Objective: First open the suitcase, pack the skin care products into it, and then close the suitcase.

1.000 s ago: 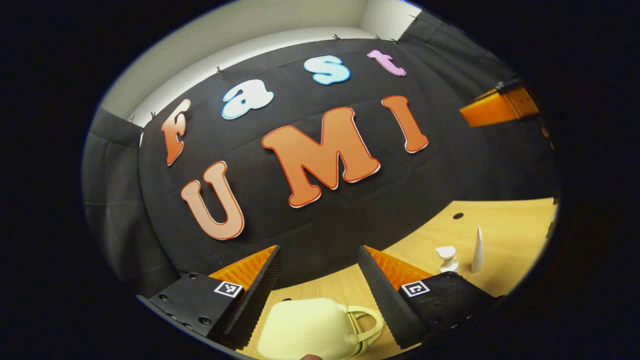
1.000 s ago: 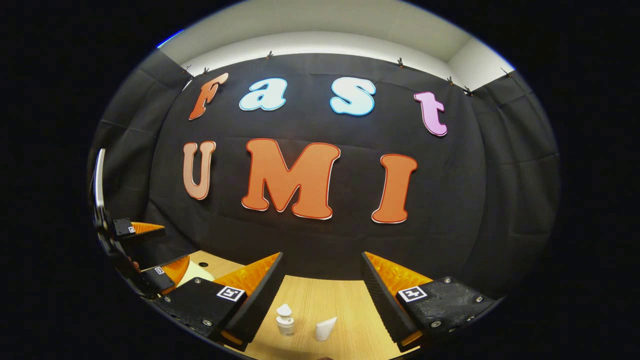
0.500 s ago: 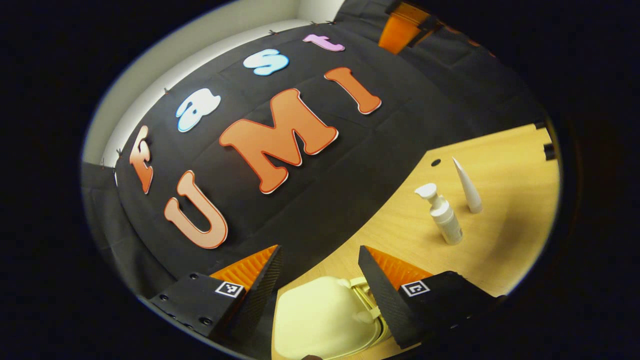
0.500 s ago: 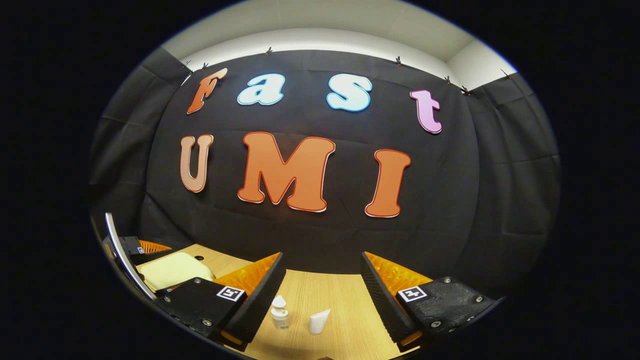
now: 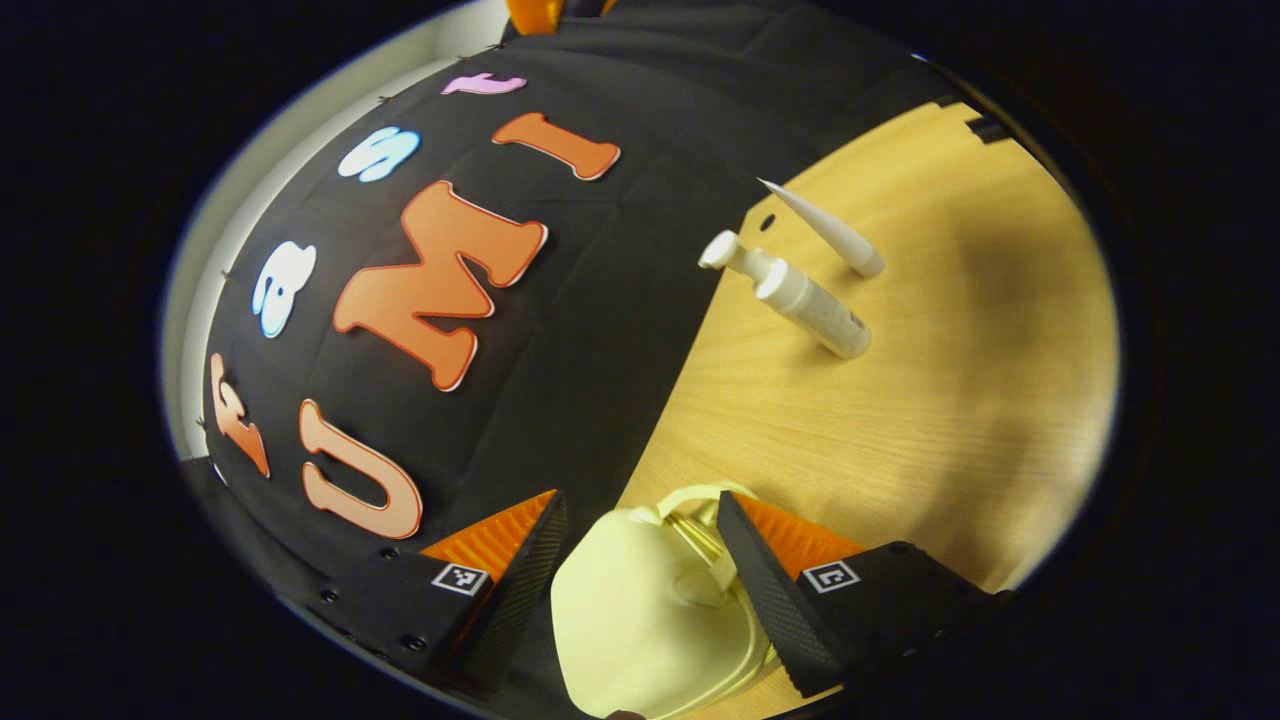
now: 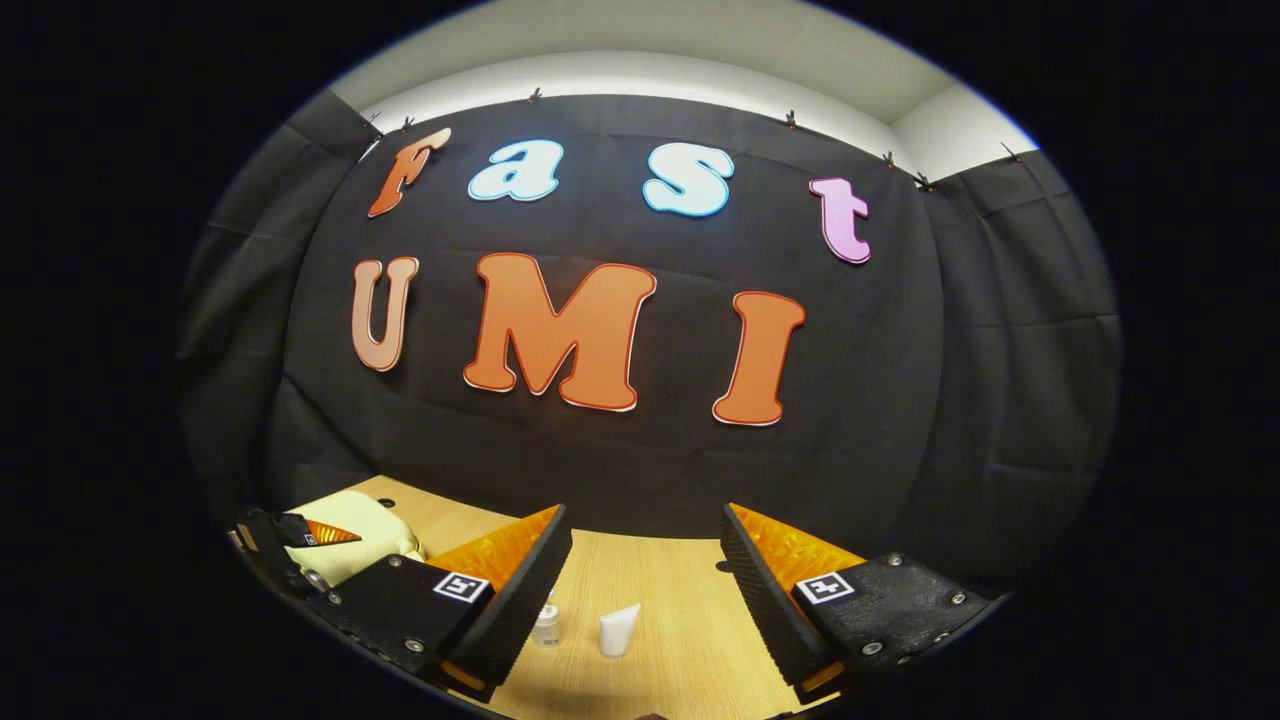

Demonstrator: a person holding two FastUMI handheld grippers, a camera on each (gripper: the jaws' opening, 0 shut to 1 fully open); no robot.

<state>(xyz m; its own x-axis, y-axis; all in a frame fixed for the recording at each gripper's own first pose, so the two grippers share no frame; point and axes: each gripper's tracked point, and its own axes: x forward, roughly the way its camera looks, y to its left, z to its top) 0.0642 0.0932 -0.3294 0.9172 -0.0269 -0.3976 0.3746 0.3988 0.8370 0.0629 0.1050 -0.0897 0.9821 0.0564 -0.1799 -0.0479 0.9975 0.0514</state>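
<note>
- Left gripper (image 5: pixel 637 545) has been tilting hard since a second ago, jaws spread around the closed cream suitcase (image 5: pixel 640 620).
- Pump bottle (image 5: pixel 795 295) and tube (image 5: pixel 825 230) are standing on the worktop (image 5: pixel 900 430).
- Right gripper (image 6: pixel 645 550) is hanging open, holding nothing.

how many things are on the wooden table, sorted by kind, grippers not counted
Pale yellow hard-shell suitcase: 1
White pump bottle: 1
White squeeze tube: 1
Total: 3, all on the light wooden table
</note>
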